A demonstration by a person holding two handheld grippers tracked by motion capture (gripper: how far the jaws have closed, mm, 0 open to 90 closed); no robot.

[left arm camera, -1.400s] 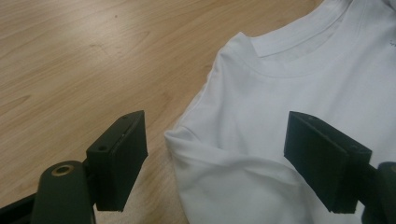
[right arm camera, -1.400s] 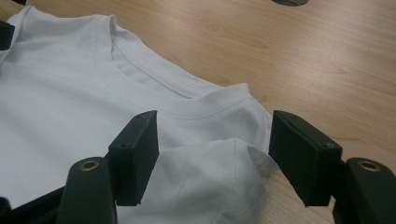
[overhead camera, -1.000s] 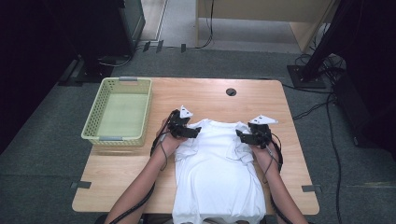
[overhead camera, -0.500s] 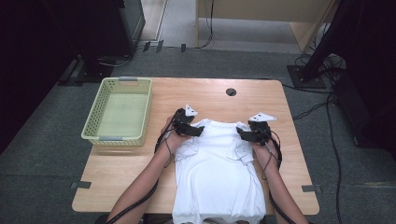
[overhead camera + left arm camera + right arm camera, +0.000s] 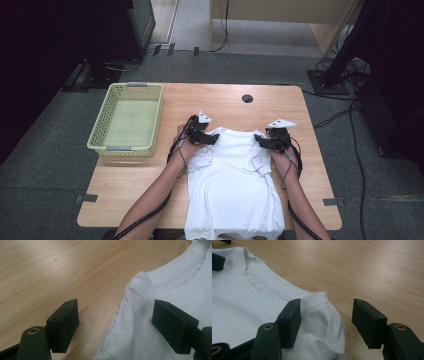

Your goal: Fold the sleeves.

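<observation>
A white T-shirt (image 5: 232, 192) lies flat on the wooden table (image 5: 125, 185), its hem at the near edge between the person's two forearms and its collar pointing away toward the middle of the table. The sleeves are folded in over the chest.

The left tool (image 5: 204, 139) sits at the shirt's left shoulder, held in the left hand (image 5: 186, 145). In the left gripper view the jaws stand apart: one hovers over bare wood, the other over the white cloth beside the collar (image 5: 175, 272), and the shoulder seam runs through the gap between them. The pads do not pinch the cloth.

The right tool (image 5: 270, 142) sits at the opposite shoulder, with the right hand (image 5: 282, 155) behind it. Its jaws have just been closing, yet in the right gripper view they are apart, one above the shirt near the shoulder fold (image 5: 322, 312), the other over the table. The bunched shoulder corner lies between them, not clamped.

A cable (image 5: 295, 205) trails back along the right forearm.

Farther off to the left, a pale green plastic basket (image 5: 100, 135) stands on the table, well apart from the shirt. Beyond the shirt's collar a dark round cable hole (image 5: 247, 98) shows near the table's far edge
</observation>
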